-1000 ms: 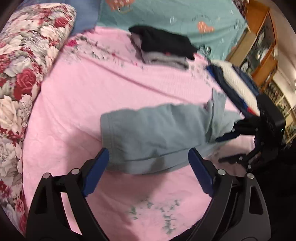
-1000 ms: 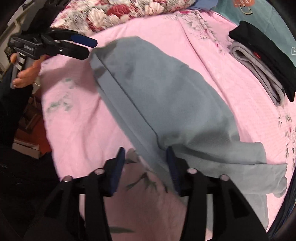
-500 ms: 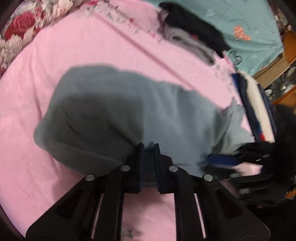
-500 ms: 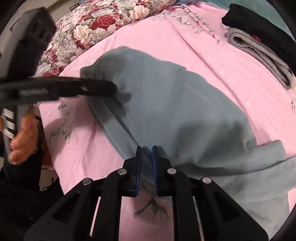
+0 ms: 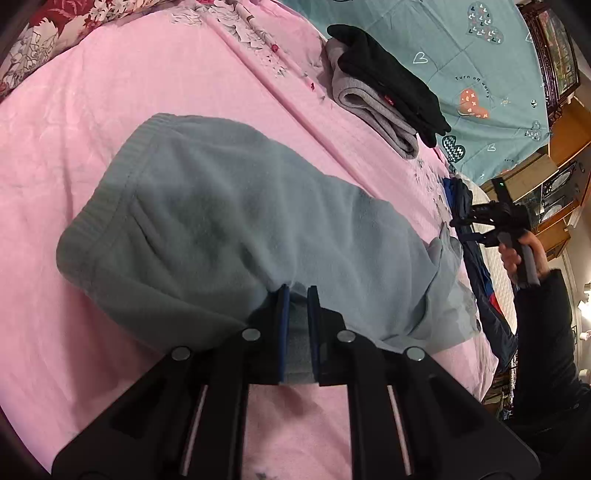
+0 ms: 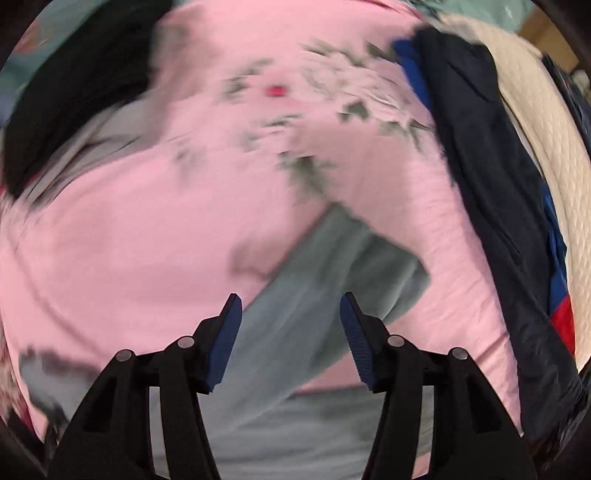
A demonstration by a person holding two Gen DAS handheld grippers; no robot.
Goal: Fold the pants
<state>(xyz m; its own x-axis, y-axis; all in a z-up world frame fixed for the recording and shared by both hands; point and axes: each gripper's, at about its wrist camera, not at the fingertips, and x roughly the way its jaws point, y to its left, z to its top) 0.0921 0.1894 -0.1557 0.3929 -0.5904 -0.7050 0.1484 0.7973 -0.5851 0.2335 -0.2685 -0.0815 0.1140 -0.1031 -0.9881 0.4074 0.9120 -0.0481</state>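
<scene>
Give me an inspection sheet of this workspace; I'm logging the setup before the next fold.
Surface: pink bedspread, floral print in places.
Job's things: grey-blue pants lying on it, waistband far left.
Clutter: folded black and grey clothes; navy and cream pile.
Grippers: left gripper shut on the pants' near edge; right gripper open above the pant leg, jaws just opened, pads off the cloth.
Cables: nothing seen.
Surroundings: teal sheet, floral quilt, wooden cabinet.

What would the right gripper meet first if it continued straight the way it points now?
Most likely the grey-blue pants. The right gripper has just been opening and presses on nothing, and the cloth lies directly ahead of it on the pink bedspread. The picture is blurred, so depth is uncertain.
</scene>
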